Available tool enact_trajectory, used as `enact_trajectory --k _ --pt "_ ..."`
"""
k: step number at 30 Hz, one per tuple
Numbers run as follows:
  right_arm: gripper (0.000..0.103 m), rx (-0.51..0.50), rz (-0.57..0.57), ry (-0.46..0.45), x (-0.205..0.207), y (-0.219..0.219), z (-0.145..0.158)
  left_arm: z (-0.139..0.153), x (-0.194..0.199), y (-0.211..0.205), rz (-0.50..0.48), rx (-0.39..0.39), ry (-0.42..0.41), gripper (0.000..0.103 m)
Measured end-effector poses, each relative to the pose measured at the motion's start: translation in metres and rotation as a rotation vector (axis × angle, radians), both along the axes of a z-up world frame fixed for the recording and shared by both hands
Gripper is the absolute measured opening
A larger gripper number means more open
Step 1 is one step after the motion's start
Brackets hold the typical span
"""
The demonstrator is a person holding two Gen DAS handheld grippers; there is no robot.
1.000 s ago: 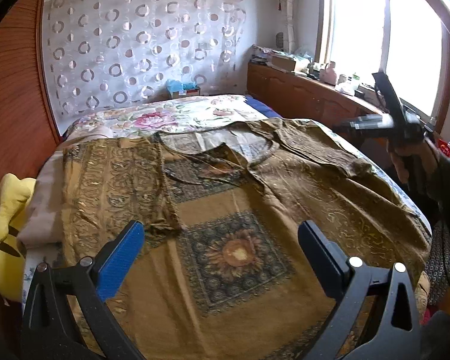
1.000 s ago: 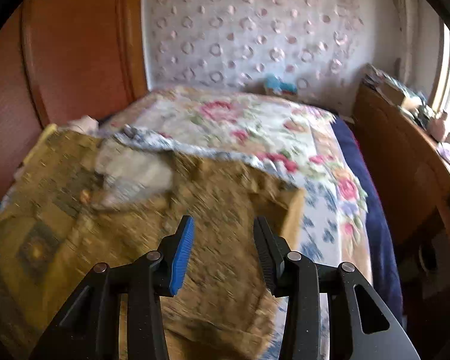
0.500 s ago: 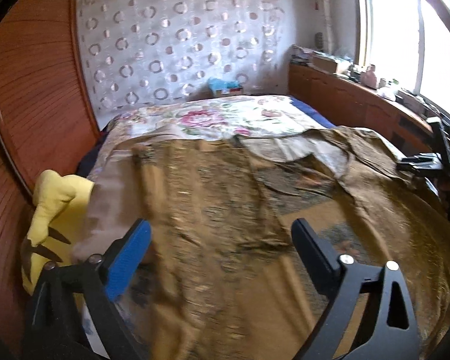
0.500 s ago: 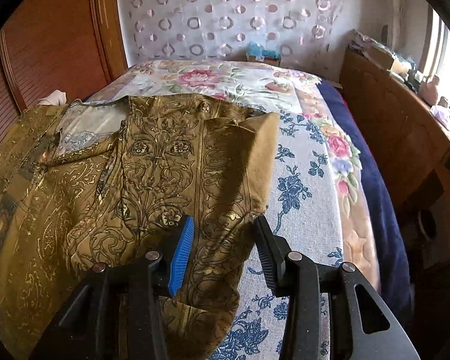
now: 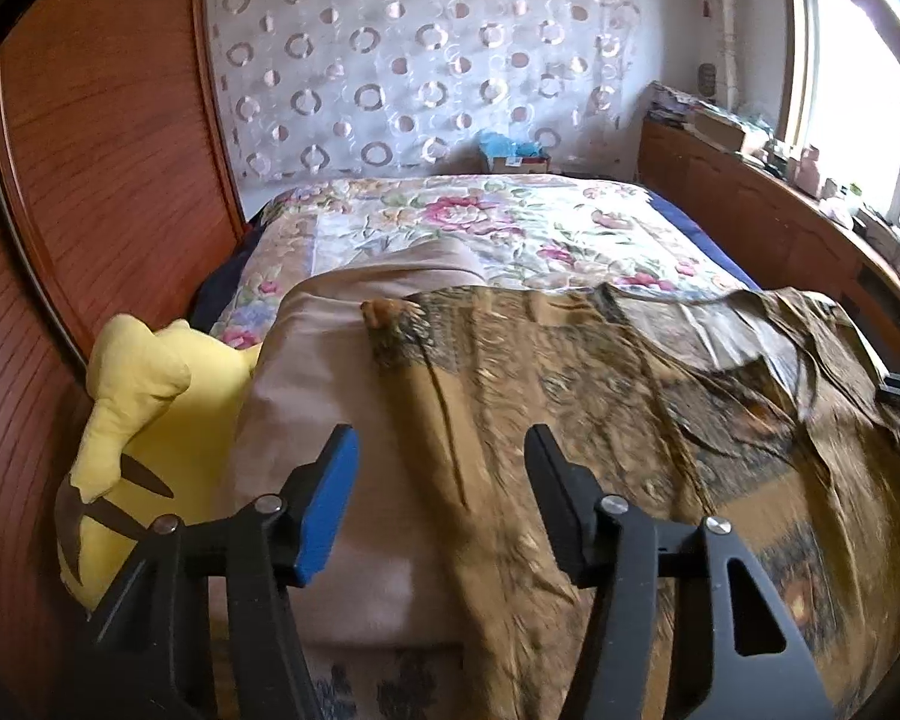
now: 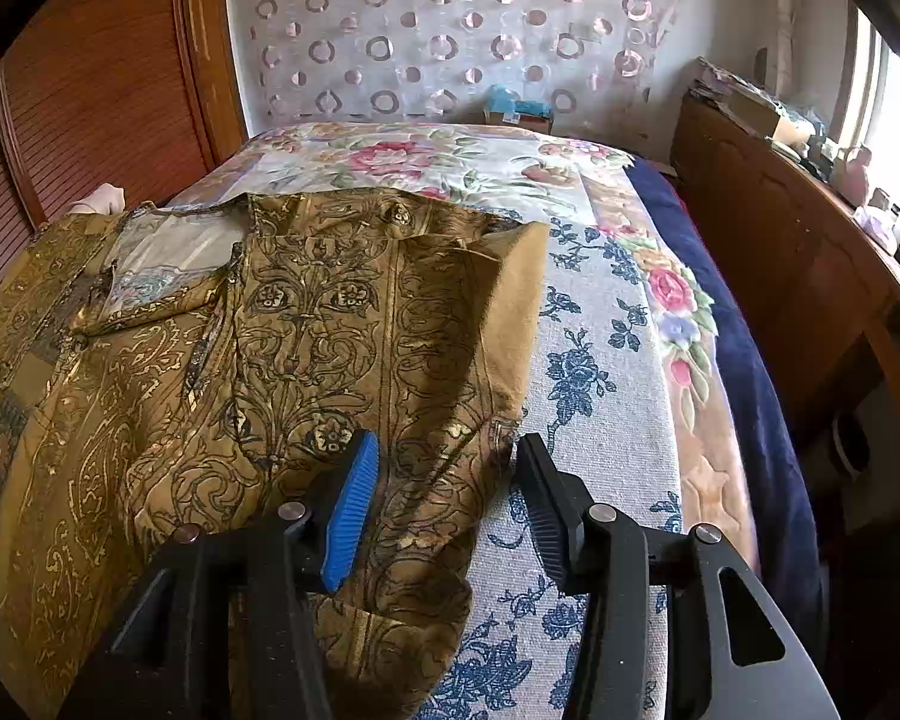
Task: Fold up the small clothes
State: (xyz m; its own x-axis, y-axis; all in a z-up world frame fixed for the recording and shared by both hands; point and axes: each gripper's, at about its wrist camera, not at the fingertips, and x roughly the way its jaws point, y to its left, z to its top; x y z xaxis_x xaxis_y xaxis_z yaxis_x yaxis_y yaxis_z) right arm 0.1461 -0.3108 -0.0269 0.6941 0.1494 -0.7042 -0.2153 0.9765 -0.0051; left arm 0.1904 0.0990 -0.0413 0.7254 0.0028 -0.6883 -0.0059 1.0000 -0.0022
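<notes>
Nearest me, my left tongs [image 5: 441, 489] hang with the jaws set wide and nothing between them, over the left edge of the patterned gold shirt [image 5: 600, 420], where its cloth lies over a tan pillow [image 5: 330, 372]. I judge I am lined up there to take that side, since a fold wants an edge to lift. My right tongs [image 6: 447, 498] are likewise spread and empty, poised over the shirt's right sleeve [image 6: 450, 324], whose outer edge lies on the blue-flowered bedspread [image 6: 606, 420]. The shirt is laid flat and front up across the bed, collar away from me, so both sides are within reach; no fold has been made on it that I can see. Just left of the pillow sits a yellow plush toy [image 5: 144, 396] against the wooden wardrobe [image 5: 102, 150]. Further off the quilt with pink roses [image 6: 426, 162] runs to the ring-patterned curtain [image 6: 450, 30], with a wooden cabinet [image 6: 774, 240] along the right under the window.
</notes>
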Motion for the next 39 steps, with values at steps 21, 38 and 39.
enact_trajectory --k 21,38,39 --pt "0.051 0.001 0.003 -0.001 0.0 -0.002 -0.001 -0.024 0.043 0.008 0.034 -0.093 0.103 0.045" --pt "0.051 0.023 0.002 0.032 0.012 -0.004 0.003 0.005 -0.017 -0.039 -0.159 -0.085 -0.025 0.003" --pt "0.051 0.026 0.006 0.019 0.016 -0.005 0.007 0.005 -0.019 -0.04 -0.164 -0.087 -0.029 0.003"
